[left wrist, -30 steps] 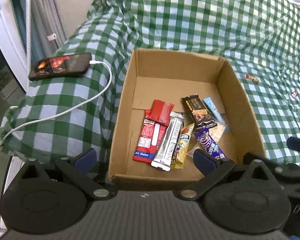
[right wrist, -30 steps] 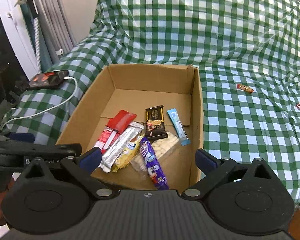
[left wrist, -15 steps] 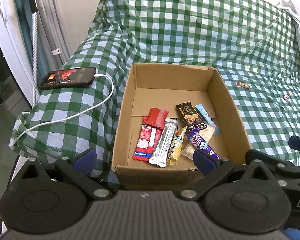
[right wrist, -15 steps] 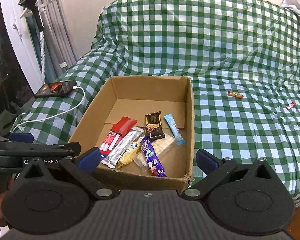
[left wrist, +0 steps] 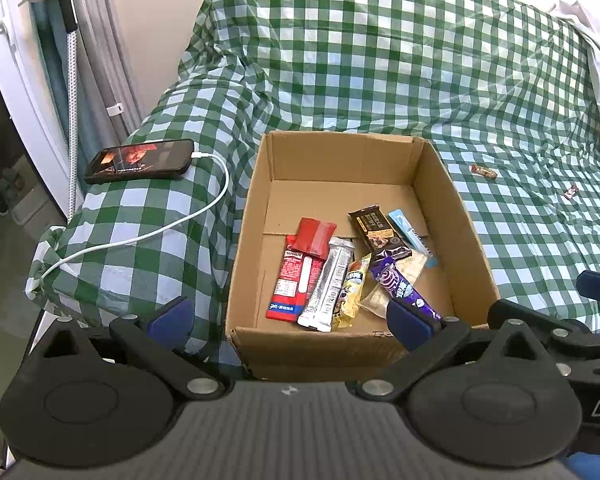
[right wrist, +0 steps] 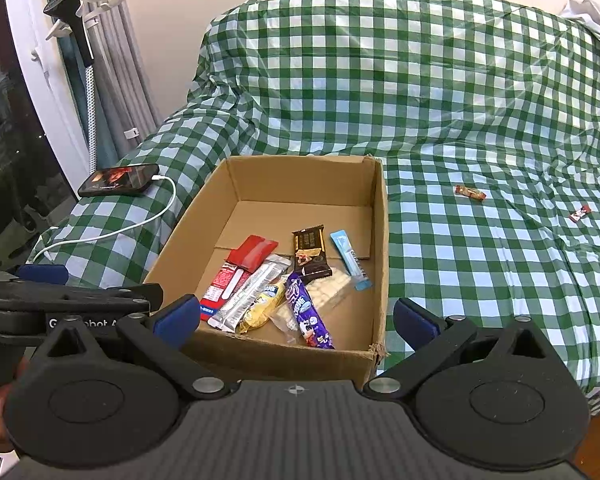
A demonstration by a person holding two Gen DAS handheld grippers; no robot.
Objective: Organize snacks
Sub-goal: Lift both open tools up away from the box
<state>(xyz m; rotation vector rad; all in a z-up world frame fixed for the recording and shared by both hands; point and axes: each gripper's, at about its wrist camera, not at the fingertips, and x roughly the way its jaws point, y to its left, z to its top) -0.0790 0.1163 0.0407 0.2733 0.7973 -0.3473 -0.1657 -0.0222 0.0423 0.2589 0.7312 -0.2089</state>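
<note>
An open cardboard box (left wrist: 472, 236) (right wrist: 380, 248) sits on a green checked cover. Inside lie several snacks: a red packet (left wrist: 300, 268) (right wrist: 236, 276), a silver bar (left wrist: 328, 284), a yellow packet (left wrist: 352, 292), a purple bar (left wrist: 400, 284) (right wrist: 306, 312), a dark chocolate bar (left wrist: 376, 228) (right wrist: 310, 248) and a light blue bar (left wrist: 408, 228) (right wrist: 350, 258). Two small candies lie on the cover to the right, one orange-brown (left wrist: 483, 171) (right wrist: 469, 192), one red and white (left wrist: 571, 191) (right wrist: 580, 213). My left gripper (left wrist: 288, 316) and right gripper (right wrist: 296, 318) are open and empty, near the box's front edge.
A phone (left wrist: 140, 161) (right wrist: 119, 179) on a white charging cable (left wrist: 172, 224) lies left of the box near the cover's left edge. Curtains and a stand with a dark hand-held appliance (right wrist: 74, 20) are at far left. White cloth (left wrist: 592, 32) lies at the far right.
Both grippers have pulled back and up from the box, so more of the bed and back rest shows. The snacks in the box have not moved.
</note>
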